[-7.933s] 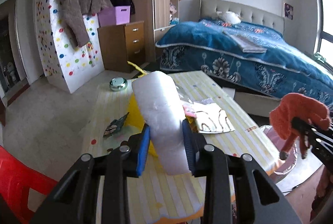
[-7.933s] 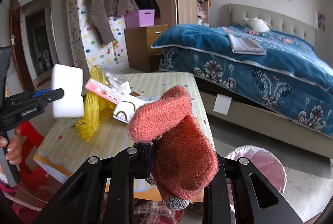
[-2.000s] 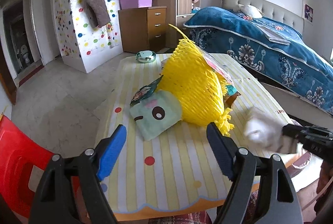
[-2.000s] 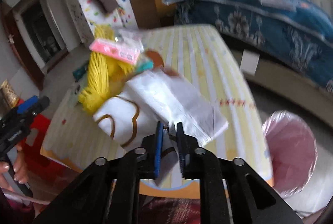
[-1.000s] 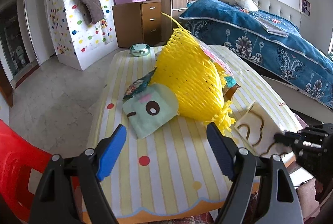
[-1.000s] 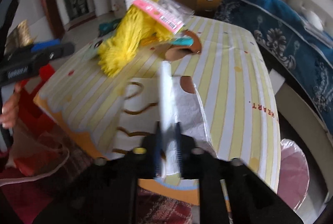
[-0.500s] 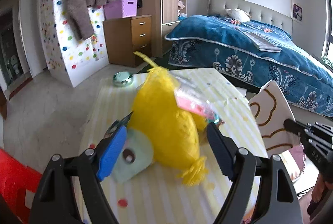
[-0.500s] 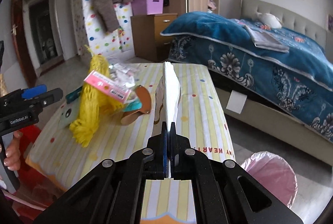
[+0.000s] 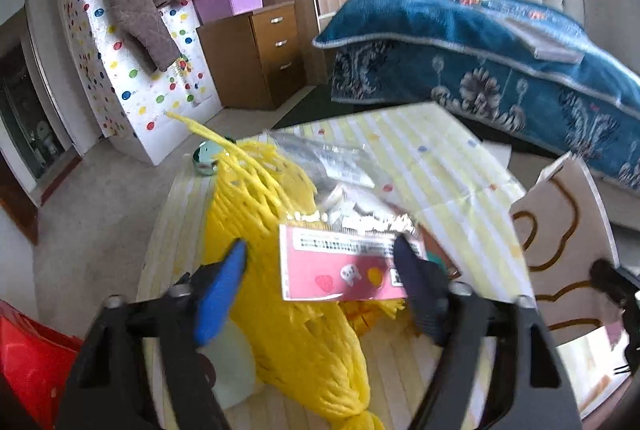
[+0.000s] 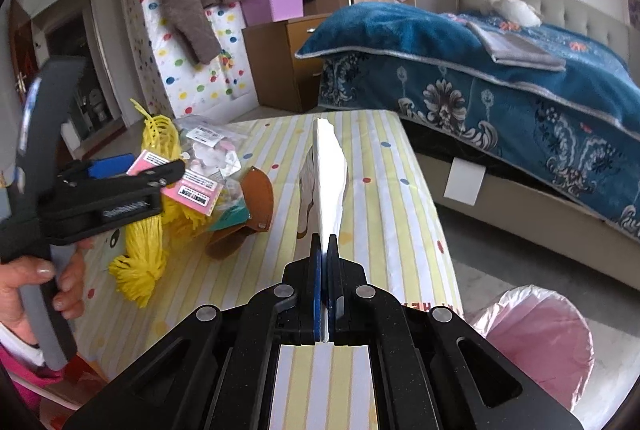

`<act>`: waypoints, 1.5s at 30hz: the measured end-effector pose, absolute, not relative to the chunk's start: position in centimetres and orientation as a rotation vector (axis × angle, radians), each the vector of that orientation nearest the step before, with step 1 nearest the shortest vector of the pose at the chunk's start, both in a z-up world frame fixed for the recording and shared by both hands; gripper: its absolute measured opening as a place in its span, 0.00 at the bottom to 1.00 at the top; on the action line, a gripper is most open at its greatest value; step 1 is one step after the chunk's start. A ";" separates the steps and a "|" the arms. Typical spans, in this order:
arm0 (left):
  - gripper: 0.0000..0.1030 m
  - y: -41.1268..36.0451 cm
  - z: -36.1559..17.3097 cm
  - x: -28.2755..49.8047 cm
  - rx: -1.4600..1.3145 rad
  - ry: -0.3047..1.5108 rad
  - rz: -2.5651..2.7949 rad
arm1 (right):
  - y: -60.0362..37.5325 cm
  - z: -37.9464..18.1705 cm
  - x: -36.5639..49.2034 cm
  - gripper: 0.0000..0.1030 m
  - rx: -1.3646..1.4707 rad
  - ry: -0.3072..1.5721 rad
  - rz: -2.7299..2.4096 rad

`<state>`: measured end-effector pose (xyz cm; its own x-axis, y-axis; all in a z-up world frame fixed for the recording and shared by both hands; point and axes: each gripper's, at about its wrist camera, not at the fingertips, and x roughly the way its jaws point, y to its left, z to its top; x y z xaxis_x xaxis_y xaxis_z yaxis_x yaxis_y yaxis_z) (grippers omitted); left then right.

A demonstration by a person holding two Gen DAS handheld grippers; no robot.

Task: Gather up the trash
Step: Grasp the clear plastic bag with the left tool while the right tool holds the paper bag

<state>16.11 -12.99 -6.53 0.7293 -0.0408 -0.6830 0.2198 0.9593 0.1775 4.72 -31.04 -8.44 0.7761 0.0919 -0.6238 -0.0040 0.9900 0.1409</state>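
Note:
My left gripper (image 9: 320, 274) is open, its jaws on either side of a pink-labelled plastic packet (image 9: 340, 266) that lies on a yellow foam net (image 9: 288, 290) on the striped table (image 9: 440, 166). My right gripper (image 10: 325, 270) is shut on a white paper bag with brown lines (image 10: 328, 174), held upright and edge-on above the table; the bag also shows in the left wrist view (image 9: 560, 242). The left gripper (image 10: 132, 174) shows in the right wrist view over the packet (image 10: 192, 186).
A pink-lined trash bin (image 10: 540, 334) stands on the floor right of the table. A brown leather piece (image 10: 248, 214) and a pale green item (image 9: 232, 362) lie by the net. A small metal tin (image 9: 204, 156) sits at the table's far end. A bed (image 10: 500, 70) is behind.
My left gripper has moved forward and down over the yellow net and pink packet. My right gripper still holds the paper bag upright, nearly unchanged.

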 end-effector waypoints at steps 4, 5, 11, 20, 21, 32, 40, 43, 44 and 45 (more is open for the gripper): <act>0.26 -12.9 -6.7 15.2 0.256 0.720 -0.152 | -31.2 -8.8 4.8 0.02 0.145 0.685 0.063; 0.17 -12.8 -6.5 14.9 0.246 0.711 -0.164 | -31.2 -8.8 4.7 0.02 0.147 0.686 0.065; 0.07 -11.5 -4.1 11.9 0.170 0.630 -0.285 | -31.1 -8.8 3.3 0.02 0.162 0.677 0.066; 0.07 -10.0 -1.9 7.5 0.134 0.571 -0.377 | -31.2 -7.9 0.9 0.02 0.185 0.657 0.055; 0.07 -9.8 -2.1 7.3 0.130 0.582 -0.377 | -31.2 -7.8 0.6 0.02 0.186 0.658 0.057; 0.34 -6.3 -6.6 7.3 0.065 0.704 -0.341 | -29.2 -8.2 -1.1 0.02 0.135 0.694 0.071; 0.36 -4.9 -6.2 6.3 0.027 0.659 -0.373 | -28.1 -8.2 -0.6 0.02 0.107 0.698 0.098; 0.40 -4.8 -5.6 5.9 0.030 0.634 -0.376 | -27.6 -8.1 -0.4 0.02 0.100 0.694 0.105; 0.42 -4.7 -5.4 5.8 0.031 0.627 -0.373 | -27.4 -7.9 -0.1 0.02 0.096 0.690 0.112; 0.44 -4.7 -5.2 5.7 0.029 0.621 -0.372 | -27.2 -7.9 0.0 0.02 0.095 0.689 0.115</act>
<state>5.73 -4.67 -5.23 0.7493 -0.3318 -0.5730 0.3490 0.9333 -0.0841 0.01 -27.24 -7.92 0.7662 0.1374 -0.6277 -0.0745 0.9893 0.1255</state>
